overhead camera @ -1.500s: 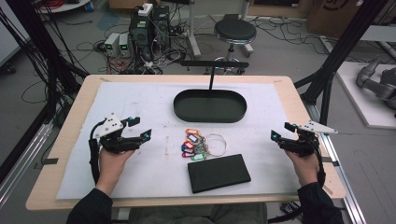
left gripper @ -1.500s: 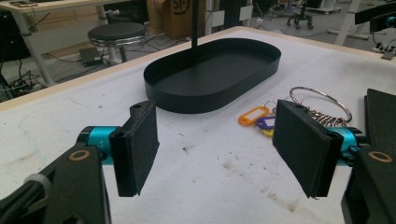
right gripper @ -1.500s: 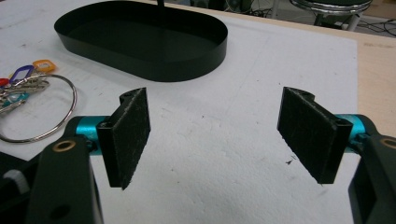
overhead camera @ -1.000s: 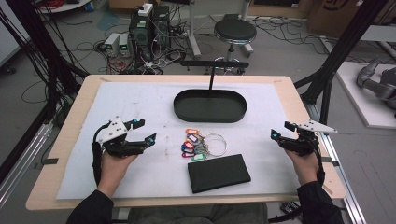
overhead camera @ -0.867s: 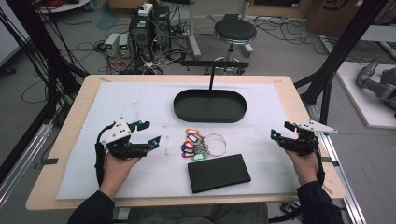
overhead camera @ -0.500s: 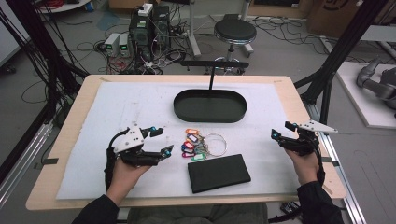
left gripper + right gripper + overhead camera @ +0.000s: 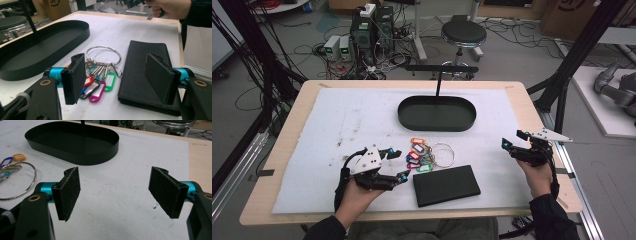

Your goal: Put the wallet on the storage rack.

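Left claw [image 7: 396, 165] spread beside untouched key bunch [image 7: 100, 75]; right claw [image 7: 512, 141] spread, idle; tray [image 7: 437, 125] empty, nothing yet accomplished.

A bunch of keys [image 7: 424, 156] with coloured plastic tags on a large metal ring lies flat just in front of the black oval tray [image 7: 437, 113]. A black wallet [image 7: 446, 185] lies flat just nearer than the keys.
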{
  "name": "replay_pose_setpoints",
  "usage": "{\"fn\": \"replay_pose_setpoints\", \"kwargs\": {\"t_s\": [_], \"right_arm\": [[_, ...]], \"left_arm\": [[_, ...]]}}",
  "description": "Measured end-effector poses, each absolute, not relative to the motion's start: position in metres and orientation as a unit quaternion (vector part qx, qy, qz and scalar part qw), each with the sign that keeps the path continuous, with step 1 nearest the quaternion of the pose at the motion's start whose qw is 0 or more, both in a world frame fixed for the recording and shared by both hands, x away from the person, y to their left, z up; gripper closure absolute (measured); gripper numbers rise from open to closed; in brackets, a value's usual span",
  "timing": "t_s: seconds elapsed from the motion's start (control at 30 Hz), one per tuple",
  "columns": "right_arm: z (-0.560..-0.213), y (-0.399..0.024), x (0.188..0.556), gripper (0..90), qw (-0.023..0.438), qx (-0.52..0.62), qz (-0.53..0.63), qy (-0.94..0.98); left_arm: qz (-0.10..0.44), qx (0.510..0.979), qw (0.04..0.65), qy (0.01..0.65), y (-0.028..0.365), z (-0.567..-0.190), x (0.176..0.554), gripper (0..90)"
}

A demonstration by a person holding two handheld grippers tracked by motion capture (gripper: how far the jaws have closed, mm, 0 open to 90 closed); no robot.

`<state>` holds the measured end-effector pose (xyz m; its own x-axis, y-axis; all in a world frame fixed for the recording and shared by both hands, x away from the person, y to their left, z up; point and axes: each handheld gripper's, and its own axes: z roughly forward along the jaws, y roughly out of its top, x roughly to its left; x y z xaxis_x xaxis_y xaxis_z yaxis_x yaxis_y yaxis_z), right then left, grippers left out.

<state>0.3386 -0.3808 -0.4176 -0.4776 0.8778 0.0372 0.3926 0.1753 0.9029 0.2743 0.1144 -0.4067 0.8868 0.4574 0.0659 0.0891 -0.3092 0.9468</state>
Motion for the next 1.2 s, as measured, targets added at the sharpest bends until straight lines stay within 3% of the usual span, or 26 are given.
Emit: {"fn": "replay_pose_setpoints", "kwargs": {"t_s": [0.27,0.7,1.07,1.2], "right_arm": [[-0.418,-0.383,0.336,25.9,0.259,0.44,0.467,0.722],[-0.419,-0.382,0.337,25.8,0.258,0.438,0.466,0.724],[-0.419,-0.38,0.338,25.8,0.256,0.439,0.465,0.725],[-0.419,-0.38,0.338,25.9,0.255,0.439,0.466,0.725]], "left_arm": [[0.146,0.812,0.546,0.146,0.099,-0.414,0.271,35.4],[0.141,0.859,0.491,0.024,0.067,-0.429,0.241,43.2],[0.143,0.879,0.454,0.01,0.059,-0.443,0.235,46.5],[0.145,0.891,0.431,-0.004,0.057,-0.45,0.234,51.8]]}}
